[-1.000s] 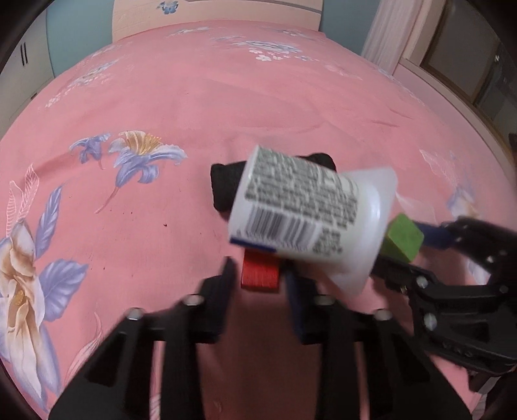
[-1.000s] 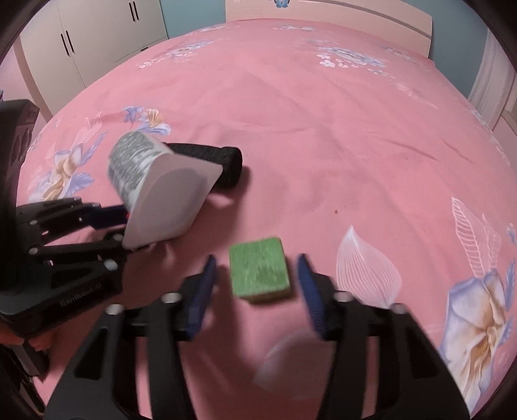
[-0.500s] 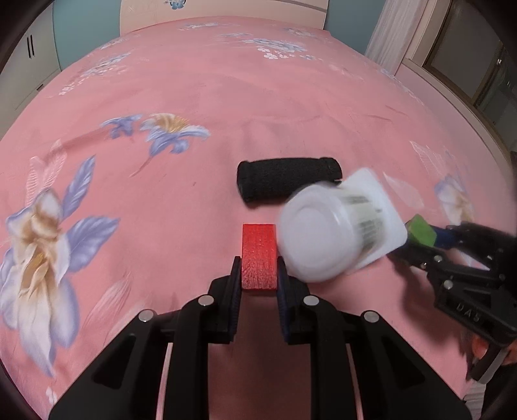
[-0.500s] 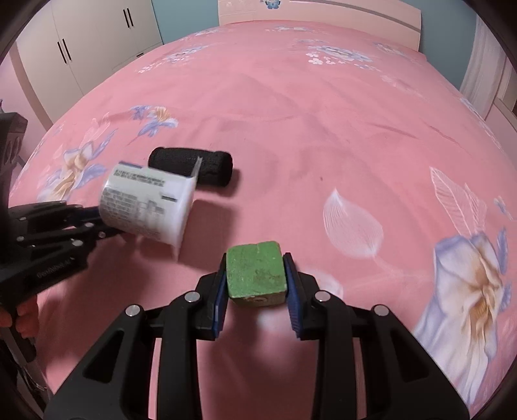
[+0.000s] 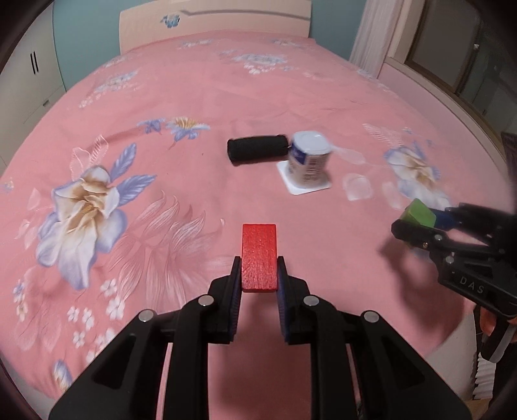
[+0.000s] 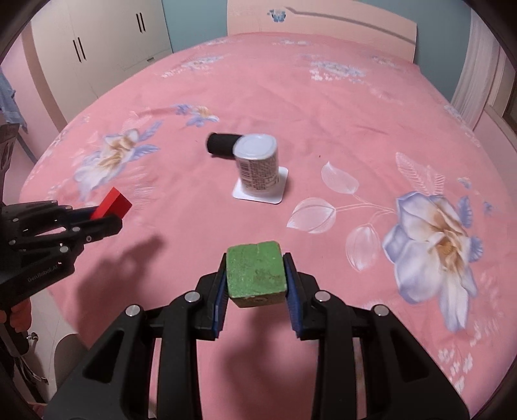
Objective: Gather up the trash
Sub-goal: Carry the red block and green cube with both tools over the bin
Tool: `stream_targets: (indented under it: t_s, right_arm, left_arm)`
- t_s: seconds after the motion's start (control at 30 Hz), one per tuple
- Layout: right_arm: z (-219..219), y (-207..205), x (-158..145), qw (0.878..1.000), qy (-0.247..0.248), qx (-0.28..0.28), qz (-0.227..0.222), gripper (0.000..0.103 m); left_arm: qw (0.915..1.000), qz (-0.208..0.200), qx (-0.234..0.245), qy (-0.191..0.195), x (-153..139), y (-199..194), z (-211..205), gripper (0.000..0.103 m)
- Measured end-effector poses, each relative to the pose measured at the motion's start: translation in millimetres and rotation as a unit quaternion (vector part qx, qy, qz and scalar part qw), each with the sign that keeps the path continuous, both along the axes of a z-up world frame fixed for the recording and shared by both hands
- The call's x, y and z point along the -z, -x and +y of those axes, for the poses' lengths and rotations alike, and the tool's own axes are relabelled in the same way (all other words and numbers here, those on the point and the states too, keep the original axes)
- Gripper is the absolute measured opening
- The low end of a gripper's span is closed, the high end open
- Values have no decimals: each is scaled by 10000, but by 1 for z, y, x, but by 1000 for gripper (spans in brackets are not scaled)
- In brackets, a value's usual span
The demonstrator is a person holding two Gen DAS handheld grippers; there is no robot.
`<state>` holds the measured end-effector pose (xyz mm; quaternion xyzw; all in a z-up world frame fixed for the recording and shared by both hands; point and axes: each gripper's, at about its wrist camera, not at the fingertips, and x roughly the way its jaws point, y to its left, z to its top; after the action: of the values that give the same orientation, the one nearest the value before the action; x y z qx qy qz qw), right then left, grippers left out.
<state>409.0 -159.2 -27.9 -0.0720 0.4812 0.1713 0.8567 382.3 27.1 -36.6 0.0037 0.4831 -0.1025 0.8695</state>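
My left gripper (image 5: pixel 258 274) is shut on a red block (image 5: pixel 259 255), held above the pink bed. It shows at the left of the right wrist view (image 6: pixel 106 218) with the red block (image 6: pixel 111 204). My right gripper (image 6: pixel 255 281) is shut on a green block (image 6: pixel 256 273); it also shows at the right of the left wrist view (image 5: pixel 416 223) with the green block (image 5: pixel 418 211). A white yogurt cup (image 5: pixel 308 163) stands upside down on the bed (image 6: pixel 257 169), touching a black roll (image 5: pixel 257 150) behind it (image 6: pixel 221 144).
The pink floral bedspread (image 5: pixel 161 194) fills both views. A headboard (image 5: pixel 213 16) is at the far end. White wardrobes (image 6: pixel 97 42) stand at the left, and a curtain and window sill (image 5: pixel 420 64) at the right.
Both grippers closed on their blocks and pulled back and up from the bed. The yogurt cup, tumbling in the air before, now stands upside down by the black roll.
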Motion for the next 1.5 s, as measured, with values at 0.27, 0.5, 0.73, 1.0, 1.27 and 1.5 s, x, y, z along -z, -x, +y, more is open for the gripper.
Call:
stream_targets:
  t_s: [0.27,0.5,0.73,1.0,1.27,1.5]
  right_arm:
    - [-5,57,-56,9988,-44,-95,-480,33]
    - [-9,109,-98,9958,-44,-239,-880,33]
    - [-6,160,-126,9921,-5,-420,-1180,33]
    - [1,209,-132,9897,74,-646,-1276,33]
    - [4,232,-116,9914,116,-717,-1091,33]
    - [6,236,-79,9955,73,-701,-629,33]
  left_arm:
    - [9981,-587,150,-100,-58,62,-11,22]
    - [9934,-1087,288,-223,-101,113,-19,22]
    - [9894,-1360,401,-318,-123,163,-22,22]
    - [9894,-1293,539,-372,-113,199,-20,22]
    - [9942,-875,561,-271,-81,213,-13,22]
    - [9965,-501,583,-319,-43,218,-12,22]
